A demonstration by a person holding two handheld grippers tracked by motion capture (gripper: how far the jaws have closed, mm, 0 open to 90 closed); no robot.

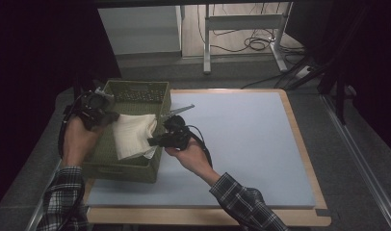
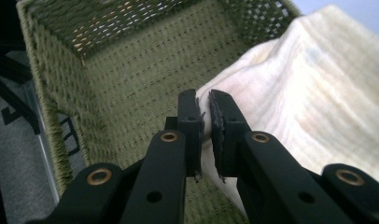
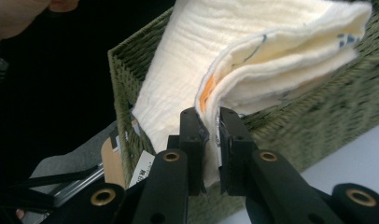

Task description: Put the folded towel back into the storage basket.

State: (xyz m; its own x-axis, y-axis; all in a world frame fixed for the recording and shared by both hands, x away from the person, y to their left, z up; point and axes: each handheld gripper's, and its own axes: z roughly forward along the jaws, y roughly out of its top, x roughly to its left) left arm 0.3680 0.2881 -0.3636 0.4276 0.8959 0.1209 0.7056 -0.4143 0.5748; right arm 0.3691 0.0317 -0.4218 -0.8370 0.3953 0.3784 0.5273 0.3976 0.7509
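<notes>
**Folded cloth held by both tools over the green basket**

A woven green basket (image 1: 136,159) is seen at the left edge of the light blue tabletop (image 1: 241,144), its far wall standing higher behind the cloth. A white label is seen on the basket's outer wall in the right gripper view. Beyond the tabletop, a metal desk frame (image 1: 241,29) and loose cables are seen on the floor. The rest of the tabletop surface is seen to the right of the basket.

A cream folded cloth (image 1: 133,134) is held over the basket's opening, stretched between the two tools; in the left gripper view the basket's woven inside is seen beneath it.

The left tool (image 2: 204,116) is closed on one edge of the cloth, the fabric pinched between its pads. The right tool (image 3: 210,126) is likewise clamped on the folded layers at the opposite corner, just outside the basket's right rim.

The left hand (image 1: 78,139) is held above the basket's left side, the right hand (image 1: 191,156) above the tabletop just beside the basket. Both forearms, in checked sleeves, are brought in from the near edge.
</notes>
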